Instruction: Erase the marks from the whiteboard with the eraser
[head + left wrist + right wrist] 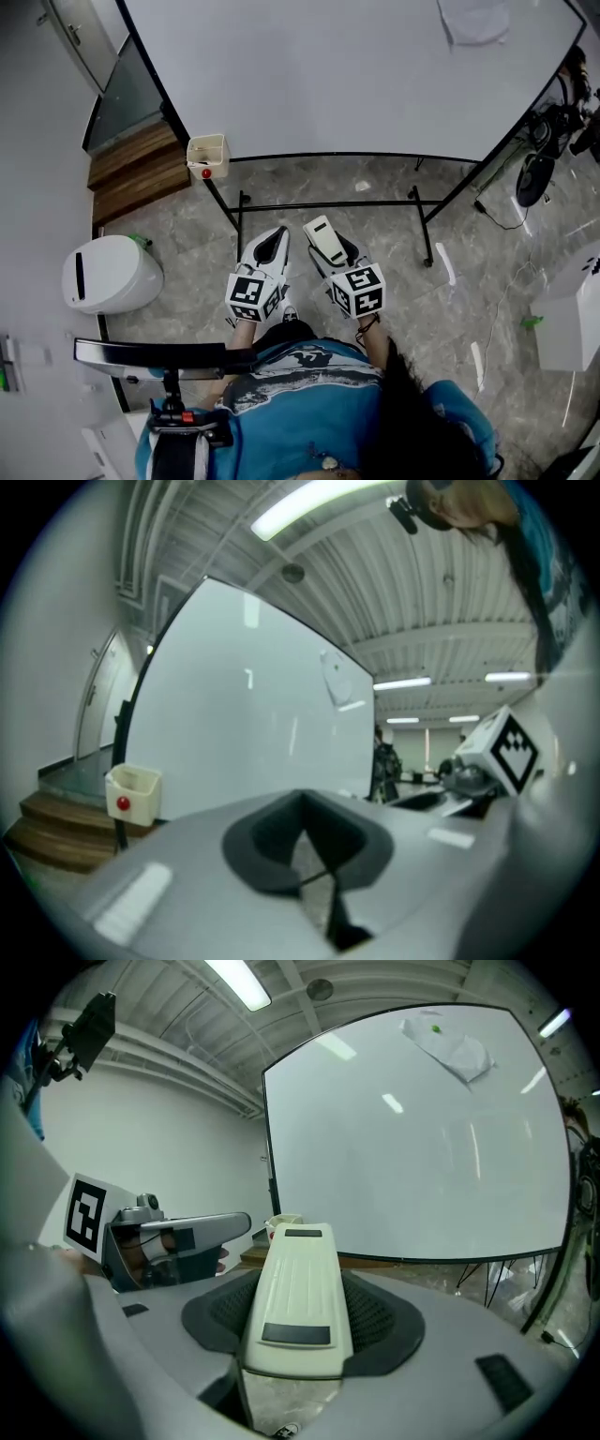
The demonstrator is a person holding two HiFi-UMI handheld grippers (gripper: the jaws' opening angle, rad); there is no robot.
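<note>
The whiteboard [356, 75] stands in front of me on a black frame; its surface looks plain white, with no marks that I can make out. A pale sheet [473, 21] hangs at its upper right. My right gripper [333, 251] is shut on the cream eraser [324, 240], which lies flat between the dark pads and sticks out forward in the right gripper view [298, 1297]. Beside it, my left gripper [269, 246] is shut with nothing held; its pads meet in the left gripper view [314, 869]. Both are held low, short of the whiteboard [412, 1147].
A small cream tray [208, 155] with a red knob hangs at the board's lower left corner. The black stand legs [328, 203] cross the tiled floor ahead. Wooden steps [141, 169] and a white bin [111, 274] are on the left, cables and gear [553, 141] on the right.
</note>
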